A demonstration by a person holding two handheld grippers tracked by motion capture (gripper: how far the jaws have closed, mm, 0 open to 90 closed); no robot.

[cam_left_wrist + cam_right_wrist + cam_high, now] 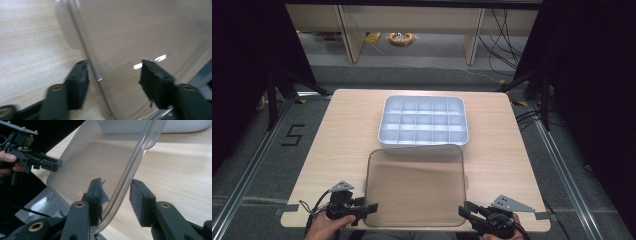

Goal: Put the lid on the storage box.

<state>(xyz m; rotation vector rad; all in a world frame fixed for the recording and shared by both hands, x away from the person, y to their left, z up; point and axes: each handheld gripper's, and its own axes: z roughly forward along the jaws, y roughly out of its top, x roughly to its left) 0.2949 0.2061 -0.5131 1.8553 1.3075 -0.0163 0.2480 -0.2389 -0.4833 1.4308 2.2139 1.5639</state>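
Clear plastic lid [414, 185] sitting near the front edge of the table [332, 130], just in front of the white divided tray [423, 120], near edge tilted up a bit going by the right gripper view. Left tongs [371, 207] at the lid's near-left corner, right tongs [466, 210] at the near-right corner.

Left gripper view: jaws spread, straddling the lid's rim [96, 75], one jaw outside and one over the clear panel, not clamped yet. Right gripper view: same deal, jaws spread with the curved rim [120, 192] running between them, inner jaw looking close to or touching the plastic, outer one apart.

Probably about to grab both corners and lift the lid onto the tray. Tips for doing it well:
- Close on the rim itself, not the flat panel. Thin clear plastic, likely slippery and flexy.
- Squeeze both sides about the same time so it doesn't pivot or skid.
- Keep it level while carrying, otherwise a twist could pop it out of one side.
- Line up the far edge with the tray's near wall first, then lower.
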